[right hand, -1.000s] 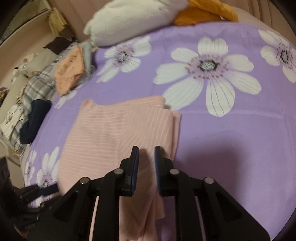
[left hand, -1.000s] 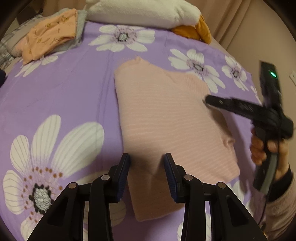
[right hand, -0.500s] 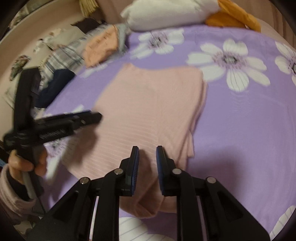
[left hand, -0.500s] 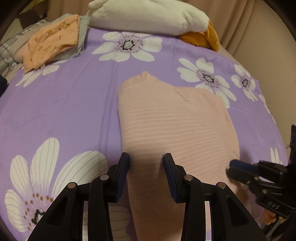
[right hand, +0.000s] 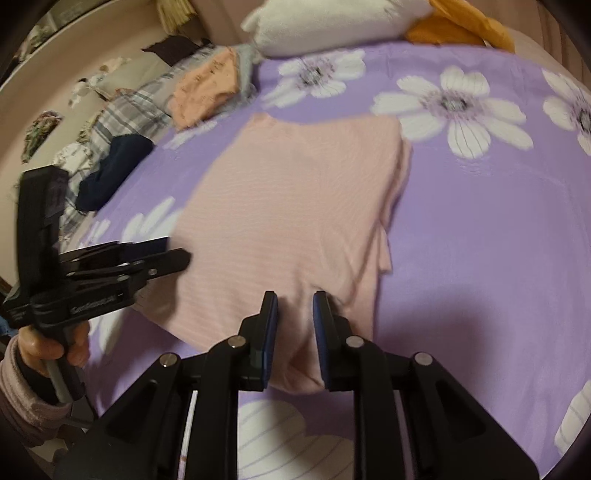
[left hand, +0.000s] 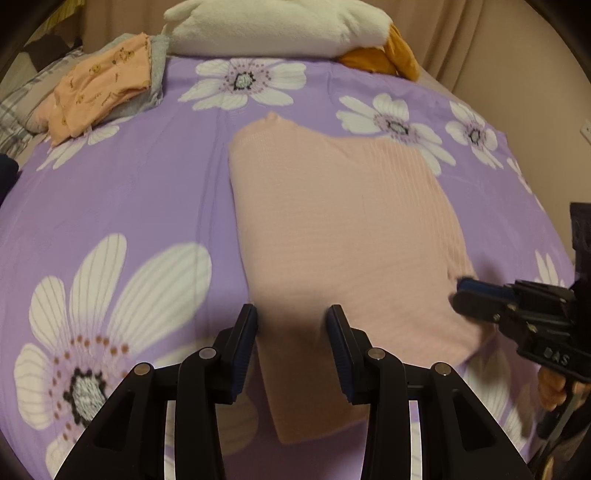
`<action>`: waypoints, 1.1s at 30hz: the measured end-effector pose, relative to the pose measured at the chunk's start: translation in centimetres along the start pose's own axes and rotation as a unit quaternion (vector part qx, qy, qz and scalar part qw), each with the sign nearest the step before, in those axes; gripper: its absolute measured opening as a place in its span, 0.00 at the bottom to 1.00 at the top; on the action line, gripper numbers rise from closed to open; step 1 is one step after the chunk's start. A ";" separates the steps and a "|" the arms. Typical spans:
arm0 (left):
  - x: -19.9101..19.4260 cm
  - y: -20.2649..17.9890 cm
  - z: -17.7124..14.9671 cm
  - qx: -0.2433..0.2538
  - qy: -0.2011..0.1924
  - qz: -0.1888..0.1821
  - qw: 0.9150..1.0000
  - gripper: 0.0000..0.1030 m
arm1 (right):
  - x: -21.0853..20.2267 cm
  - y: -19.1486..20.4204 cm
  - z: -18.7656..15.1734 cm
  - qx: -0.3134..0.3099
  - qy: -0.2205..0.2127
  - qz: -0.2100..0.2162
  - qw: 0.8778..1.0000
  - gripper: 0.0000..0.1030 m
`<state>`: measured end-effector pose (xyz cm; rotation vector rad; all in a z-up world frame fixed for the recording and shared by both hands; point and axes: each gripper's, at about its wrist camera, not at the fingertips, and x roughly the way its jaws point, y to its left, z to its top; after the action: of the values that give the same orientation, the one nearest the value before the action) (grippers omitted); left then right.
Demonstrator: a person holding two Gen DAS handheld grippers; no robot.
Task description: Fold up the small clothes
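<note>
Below, the pink garment lies under both grippers, left gaping empty, right narrowly opening.

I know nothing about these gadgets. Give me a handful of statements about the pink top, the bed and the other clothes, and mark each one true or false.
1. The pale pink striped knit top lies on a purple bedspread with white flowers. True.
2. The pink top hangs in the air between both grippers. False: it lies flat on the bedspread.
3. A folded orange printed garment sits near the bed's far left corner. True.
4. The big white plush pillow lies on top of the pink top. False: it rests at the far end of the bed, clear of the top.
5. The left gripper has its fingers clamped together. False: a clear gap shows between them, above the top's near edge.
</note>
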<state>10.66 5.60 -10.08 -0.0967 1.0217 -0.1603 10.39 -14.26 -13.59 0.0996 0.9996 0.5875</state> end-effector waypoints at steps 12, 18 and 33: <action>-1.0 -0.8 -2.6 -0.002 0.008 0.005 1.000 0.38 | -0.5 0.2 -1.7 0.014 0.006 0.000 1.000 0.20; -2.4 -1.4 -3.9 0.005 0.005 0.017 1.000 0.38 | -1.8 1.1 -2.6 0.011 0.005 -0.005 1.000 0.20; -6.8 -2.1 -5.3 -0.007 -0.021 0.040 0.999 0.70 | -6.5 3.8 -3.9 0.012 -0.034 -0.025 0.999 0.66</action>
<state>2.44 4.71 -6.78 -0.0708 0.9841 -0.0777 3.00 -15.08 -9.49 0.1148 0.9405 0.5236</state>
